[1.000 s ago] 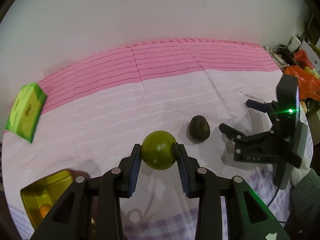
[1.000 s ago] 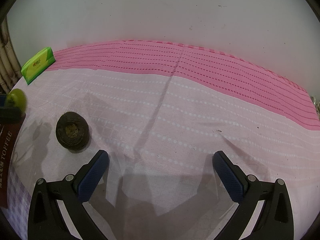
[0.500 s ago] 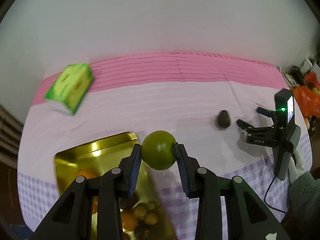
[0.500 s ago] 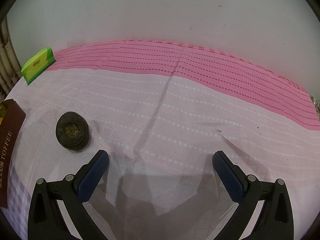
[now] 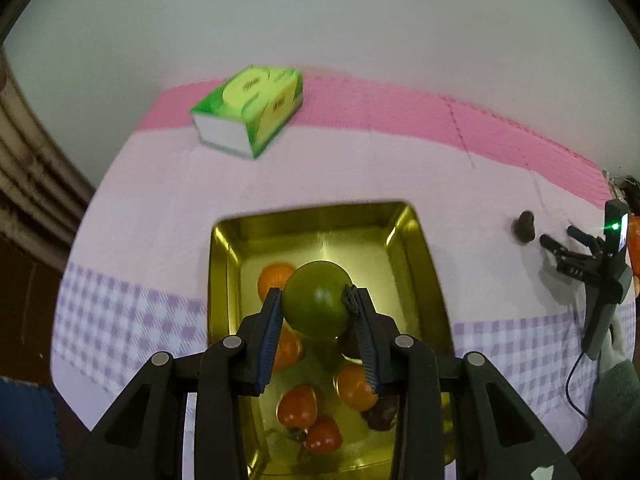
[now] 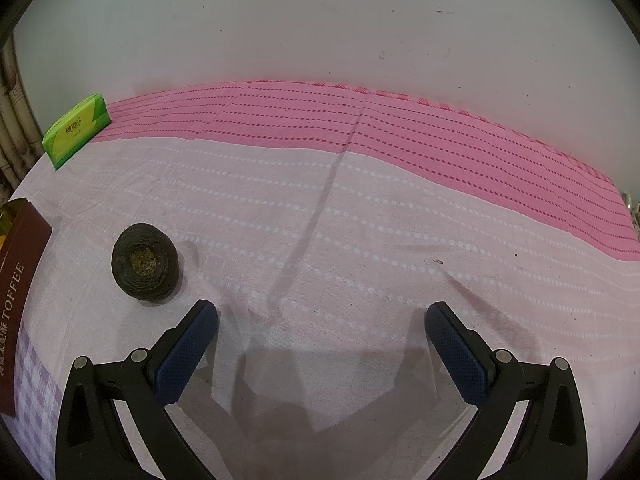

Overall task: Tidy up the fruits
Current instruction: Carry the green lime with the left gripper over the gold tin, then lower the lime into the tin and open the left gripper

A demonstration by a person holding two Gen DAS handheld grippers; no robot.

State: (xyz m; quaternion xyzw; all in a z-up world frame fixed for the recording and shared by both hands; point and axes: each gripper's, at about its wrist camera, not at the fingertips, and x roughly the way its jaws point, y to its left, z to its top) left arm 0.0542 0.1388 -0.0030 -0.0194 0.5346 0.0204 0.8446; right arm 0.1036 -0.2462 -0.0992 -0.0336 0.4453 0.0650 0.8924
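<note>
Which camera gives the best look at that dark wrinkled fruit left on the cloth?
The right wrist view: the dark wrinkled fruit lies large and sharp just ahead of the right gripper's open fingers, its stem end showing. The left wrist view shows it only as a small dark lump near the edge.

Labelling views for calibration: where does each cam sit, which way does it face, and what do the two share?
Left wrist: on the left gripper, looking steeply down into the gold tray; its fingers clamp a green fruit; the right gripper shows at far right.
Right wrist: on the right gripper, angled down at the cloth; its open fingers frame bare cloth.
Shared: dark fruit, tissue box, cloth, tray.
</note>
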